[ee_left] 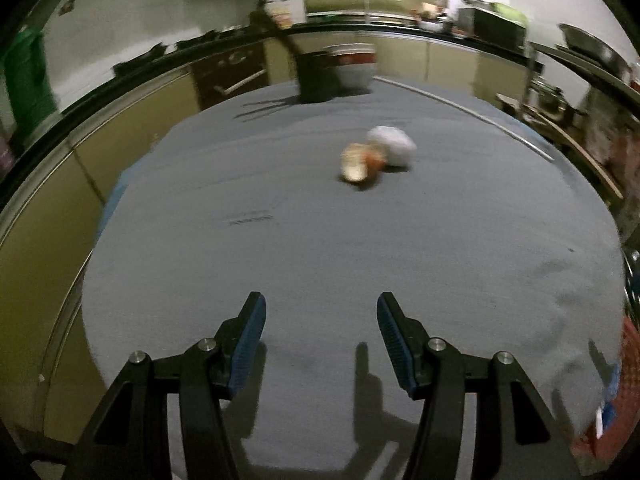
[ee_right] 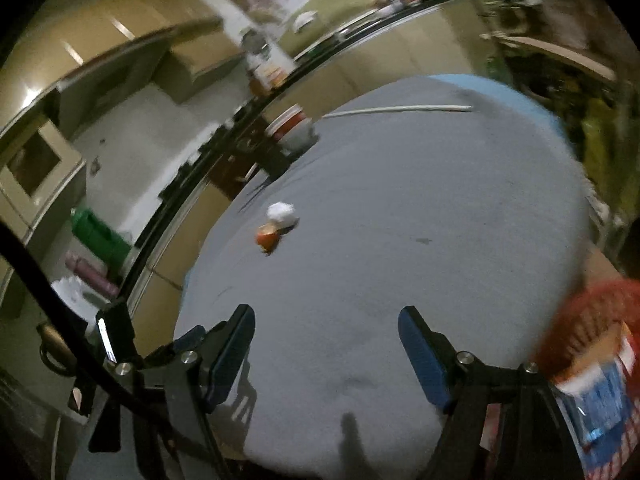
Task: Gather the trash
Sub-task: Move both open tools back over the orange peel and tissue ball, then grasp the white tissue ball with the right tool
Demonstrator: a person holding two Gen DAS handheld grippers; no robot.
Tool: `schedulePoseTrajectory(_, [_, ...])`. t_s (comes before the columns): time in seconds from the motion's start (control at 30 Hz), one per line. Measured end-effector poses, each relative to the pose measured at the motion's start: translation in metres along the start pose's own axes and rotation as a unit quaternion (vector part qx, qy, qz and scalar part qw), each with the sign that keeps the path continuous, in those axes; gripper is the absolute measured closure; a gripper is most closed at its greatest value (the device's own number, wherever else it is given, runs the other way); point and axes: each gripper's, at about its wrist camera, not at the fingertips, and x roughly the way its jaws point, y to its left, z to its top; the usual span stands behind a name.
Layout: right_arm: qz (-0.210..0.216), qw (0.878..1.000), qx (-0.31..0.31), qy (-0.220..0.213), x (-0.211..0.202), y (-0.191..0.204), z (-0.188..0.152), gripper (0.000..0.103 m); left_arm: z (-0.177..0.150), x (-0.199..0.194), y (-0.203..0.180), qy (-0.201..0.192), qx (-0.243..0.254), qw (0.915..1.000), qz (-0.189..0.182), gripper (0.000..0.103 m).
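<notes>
In the left wrist view, the left gripper (ee_left: 321, 312) hangs over a grey cloth-covered table (ee_left: 280, 248) with its blue-padded jaws spread apart and nothing between them. The trash lies well ahead of it, past the middle of the table and a little to the right: a crumpled white paper wad (ee_left: 393, 145) touching an orange-and-tan scrap (ee_left: 362, 162), which sits on the wad's left and slightly nearer side; blur hides what the scrap is. Farther back, at the table's far edge, stands a dark container (ee_left: 316, 78) with a red-and-white tub (ee_left: 354, 65) just behind it. In the right wrist view, the right gripper (ee_right: 326, 322) also stands wide and empty above the same table (ee_right: 420, 208). Here the white paper wad (ee_right: 282, 214) and the orange scrap (ee_right: 267, 237) lie touching each other, well ahead and off to the left of the jaws, near the table's left edge. A red mesh basket (ee_right: 592, 320) sits at the lower right, close beside the right finger.
</notes>
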Motion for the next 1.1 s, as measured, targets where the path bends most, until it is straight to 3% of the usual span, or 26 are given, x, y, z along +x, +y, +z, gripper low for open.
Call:
schedulePoseTrajectory(0.47, [-0.006,0.993,-0.085,0.076,0.177,0.073,0.074,0.026,0.008,0.028,0.063,0.023,-0.047,0.9984,0.020,0.044])
schedulePoseTrajectory(0.7, [-0.038,0.991,-0.092,0.087,0.248,0.086,0.105,0.026,0.016,0.027,0.084,0.018,-0.064,0.9976,0.020,0.044])
schedulePoseTrajectory(0.9, [-0.058,0.989,-0.081,0.113,0.293,0.082,0.112,0.026,0.024,0.029,0.088,0.014,-0.067,0.9974,0.021,0.044])
schedulePoseTrajectory(0.93, [-0.062,0.988,-0.084,0.118,0.298,0.082,0.110,0.032,0.026,0.029,0.087,0.012,-0.065,0.9975,0.023,0.044])
schedulePoseTrajectory(0.97, [-0.064,0.987,-0.086,0.119,0.300,0.081,0.108,0.047,0.029,0.029,0.086,0.010,-0.061,0.9978,0.025,0.044])
schedulePoseTrajectory(1.03, [-0.059,0.987,-0.090,0.115,0.298,0.080,0.105,0.062,0.035,0.029,0.082,0.005,-0.056,0.9982,0.023,0.044])
schedulePoseTrajectory(1.1, [-0.059,0.989,-0.089,0.105,0.288,0.076,0.100,0.063,0.044,0.032,0.076,0.000,-0.045,0.9988,0.018,0.044])
